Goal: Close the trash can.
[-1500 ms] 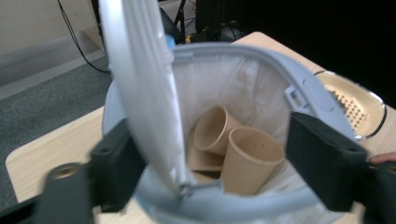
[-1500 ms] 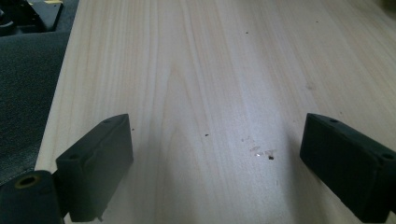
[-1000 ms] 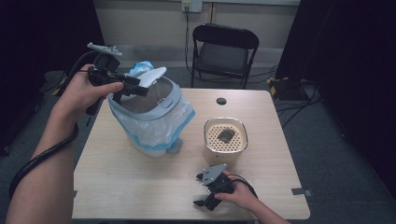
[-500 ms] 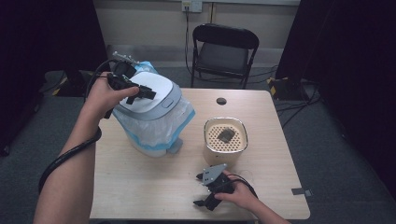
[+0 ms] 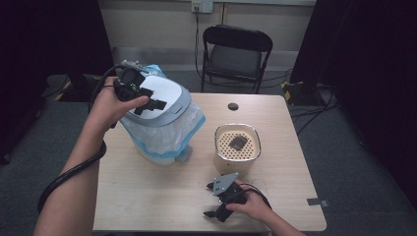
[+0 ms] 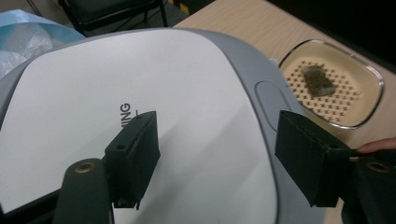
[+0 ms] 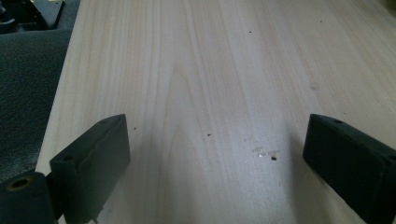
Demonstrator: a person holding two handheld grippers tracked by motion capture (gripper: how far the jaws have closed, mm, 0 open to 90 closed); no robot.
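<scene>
Lid (image 5: 160, 98), white with a grey rim, sits on a bin (image 5: 162, 132) at the left rear of the desk (image 5: 147, 196). Bin is lined with a blue-and-white bag (image 5: 167, 137) that spills over its sides and hides most of the body. Left tongs (image 5: 147, 98) hang over the lid near its left edge, jaws spread wide with nothing between them. In the left gripper view the lid (image 6: 187, 116) lies under both jaws; whether the jaws touch it cannot be told. Printed lettering on the lid is half covered by one jaw and unreadable. A fingertip (image 6: 373, 147) is cut off at the right edge of that view.

Right tongs (image 5: 214, 199) rest low at the front edge of the desk, held by the right hand (image 5: 251, 204), jaws released and holding nothing. The right gripper view shows bare wood (image 7: 210, 93) between them, with a few small specks.

Basket (image 5: 237, 142), cream with a perforated floor, stands right of the bin and well apart from both tongs. A dark lump (image 5: 238, 142) lies in it; what it is cannot be made out. A small dark disc (image 5: 233, 106) sits near the rear edge. A folding chair (image 5: 236, 54) stands behind the desk.
</scene>
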